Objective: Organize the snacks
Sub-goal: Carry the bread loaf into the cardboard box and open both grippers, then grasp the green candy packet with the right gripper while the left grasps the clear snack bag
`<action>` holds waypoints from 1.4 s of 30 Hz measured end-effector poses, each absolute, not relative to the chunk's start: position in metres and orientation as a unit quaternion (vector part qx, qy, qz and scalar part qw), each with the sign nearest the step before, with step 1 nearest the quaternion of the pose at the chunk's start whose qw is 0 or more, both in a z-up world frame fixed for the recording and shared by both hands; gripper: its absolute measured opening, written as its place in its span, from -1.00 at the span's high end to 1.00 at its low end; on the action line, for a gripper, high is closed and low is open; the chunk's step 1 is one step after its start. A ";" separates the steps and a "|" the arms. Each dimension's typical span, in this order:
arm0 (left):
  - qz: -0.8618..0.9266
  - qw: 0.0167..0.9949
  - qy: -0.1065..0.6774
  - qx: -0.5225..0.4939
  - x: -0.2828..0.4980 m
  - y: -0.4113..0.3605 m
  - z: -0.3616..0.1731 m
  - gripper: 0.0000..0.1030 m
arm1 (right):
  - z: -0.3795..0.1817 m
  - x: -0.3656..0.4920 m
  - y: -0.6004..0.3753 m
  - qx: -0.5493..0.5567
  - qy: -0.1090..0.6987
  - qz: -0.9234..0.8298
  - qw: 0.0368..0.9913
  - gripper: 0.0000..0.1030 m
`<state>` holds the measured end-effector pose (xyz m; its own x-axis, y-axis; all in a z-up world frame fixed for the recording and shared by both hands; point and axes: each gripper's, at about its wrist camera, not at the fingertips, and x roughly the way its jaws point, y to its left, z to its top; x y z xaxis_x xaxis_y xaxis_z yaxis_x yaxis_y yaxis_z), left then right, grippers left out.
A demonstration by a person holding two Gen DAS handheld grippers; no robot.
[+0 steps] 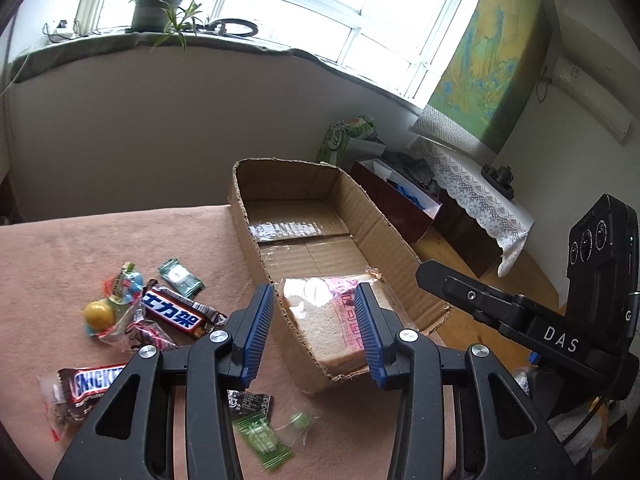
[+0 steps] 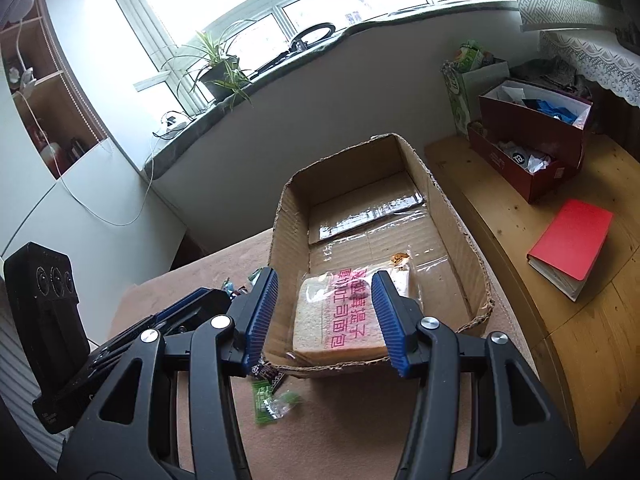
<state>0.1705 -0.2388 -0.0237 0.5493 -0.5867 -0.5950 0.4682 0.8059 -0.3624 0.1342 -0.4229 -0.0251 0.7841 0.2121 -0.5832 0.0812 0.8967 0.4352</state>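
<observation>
A shallow cardboard box (image 1: 384, 220) (image 2: 460, 216) lies on the pink cloth. A wrapped bread slice with pink print (image 1: 332, 320) (image 2: 340, 328) lies inside its near end. My left gripper (image 1: 316, 336) is open and empty, above the box's near left wall. My right gripper (image 2: 326, 320) is open and empty, above the bread. Loose snacks lie left of the box: a Snickers bar with Chinese print (image 1: 176, 314), a second Snickers bar (image 1: 88, 384), a teal packet (image 1: 180, 276), colourful candies (image 1: 112, 308), green candies (image 1: 264, 436) (image 2: 272, 400).
The pink-covered table (image 1: 80, 248) ends just behind the box. A wooden bench (image 2: 580, 340) at the right holds a red notebook (image 2: 568, 240) and red shoeboxes (image 2: 532, 136). The right gripper's body (image 1: 560, 312) stands right of the box.
</observation>
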 end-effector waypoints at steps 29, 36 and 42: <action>-0.149 0.909 0.361 -0.150 0.119 -0.031 -0.044 0.18 | -0.061 0.080 -0.305 0.159 0.386 0.070 0.906 -0.01; -0.151 0.903 0.389 -0.107 0.120 -0.054 -0.068 -0.13 | -0.080 0.088 -0.296 0.145 0.407 0.070 0.899 -0.01; -0.154 0.898 0.407 -0.067 0.133 -0.085 -0.083 -0.24 | -0.092 0.101 -0.291 0.124 0.421 0.072 0.896 -0.01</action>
